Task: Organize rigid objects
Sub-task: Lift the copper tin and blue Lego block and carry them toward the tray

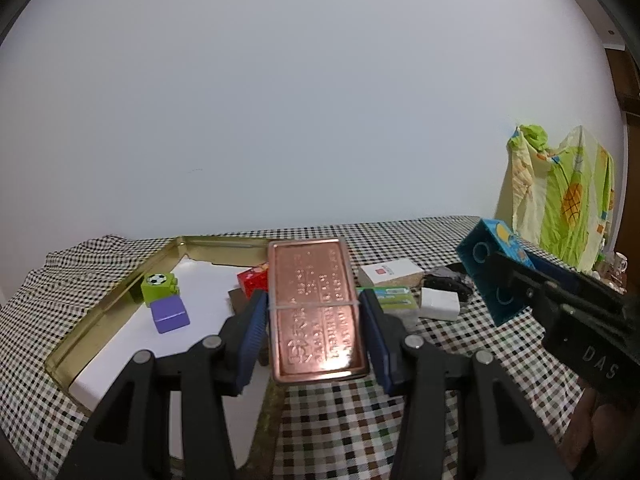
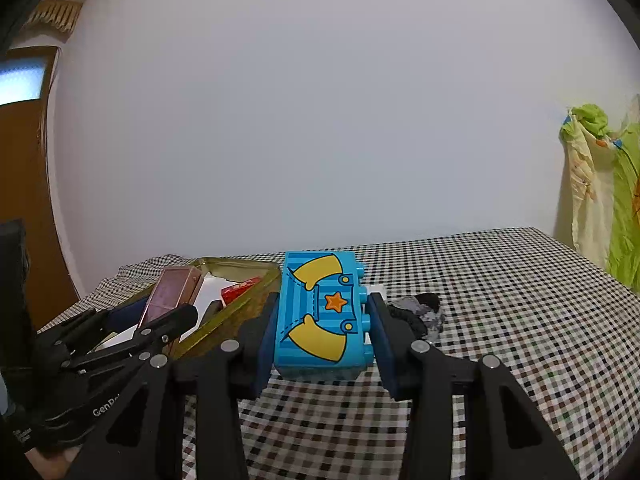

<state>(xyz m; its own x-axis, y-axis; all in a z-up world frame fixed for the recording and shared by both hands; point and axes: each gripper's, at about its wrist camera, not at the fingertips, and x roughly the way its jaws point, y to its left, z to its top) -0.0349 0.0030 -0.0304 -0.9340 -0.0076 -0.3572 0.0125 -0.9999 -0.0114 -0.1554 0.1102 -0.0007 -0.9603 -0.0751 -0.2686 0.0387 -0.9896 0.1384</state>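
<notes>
The left gripper (image 1: 314, 320) clamps a copper tin (image 1: 314, 308) above the gold tray's (image 1: 100, 308) edge, where green (image 1: 159, 286), purple (image 1: 170, 314) and red (image 1: 253, 278) blocks lie, while the right gripper (image 2: 322, 334) grips a blue toy brick (image 2: 320, 314) over the checked tablecloth (image 2: 520, 320).

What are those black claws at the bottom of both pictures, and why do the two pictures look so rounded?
They are hand-held grippers, one in each of a person's hands, each carrying a wide-angle camera that bends the view. The left camera shows the left gripper clamped on a copper-coloured tin, above a gold tray on the checked tablecloth. The tray holds a green block, a purple block and a red box. The right camera shows the right gripper clamped on a blue toy brick.
</notes>
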